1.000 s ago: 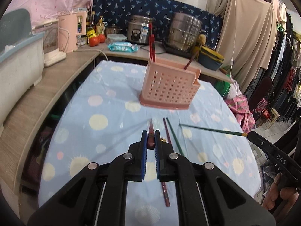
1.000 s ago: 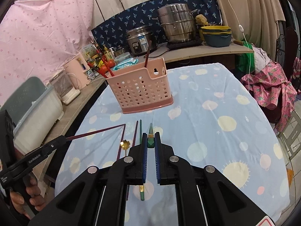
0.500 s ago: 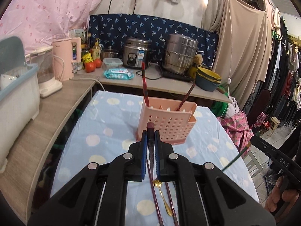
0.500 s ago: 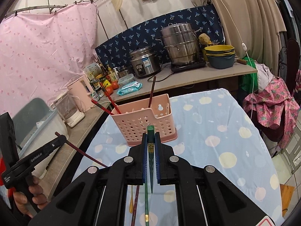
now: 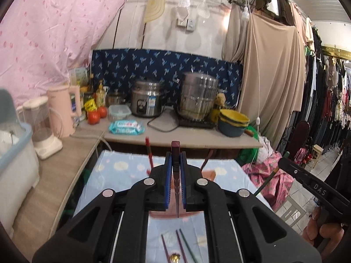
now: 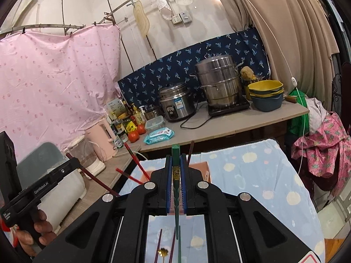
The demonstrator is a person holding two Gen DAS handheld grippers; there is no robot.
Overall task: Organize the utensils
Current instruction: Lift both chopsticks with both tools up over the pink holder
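The left gripper (image 5: 175, 166) is clamped tight on a dark maroon chopstick (image 5: 175, 151), blunt end poking up past the blue pads, pointed tip hanging down behind the jaws. The right gripper (image 6: 176, 168) is pinched just as hard on a green chopstick (image 6: 175, 153) with a gold emblem band on its shaft, tip dangling below. Both sticks are up in the air above the pink utensil basket (image 6: 203, 168), which is mostly hidden behind the black jaws on the blue spotted tablecloth (image 6: 263, 175). Two red chopsticks (image 6: 133, 160) and a brown one (image 6: 190, 151) stand in that basket, leaning out over its rim.

On the cloth nearer the person than the basket, loose chopsticks (image 5: 182, 247) lie side by side, purple and green, with a gold spoon (image 6: 162, 252) among them.

Writing now: in the right wrist view the left tool's black handle reads "GenRobot.AI" (image 6: 40, 188), with a hand (image 6: 33, 230) wrapped around its grip. In the left wrist view the other handle shows "DAS" (image 5: 319, 188). Behind the basket on the counter (image 6: 219, 129), the rice cooker (image 6: 176, 103) carries a blue label too small to read, and a blue wet-wipes pack (image 6: 159, 134) lies beside it.
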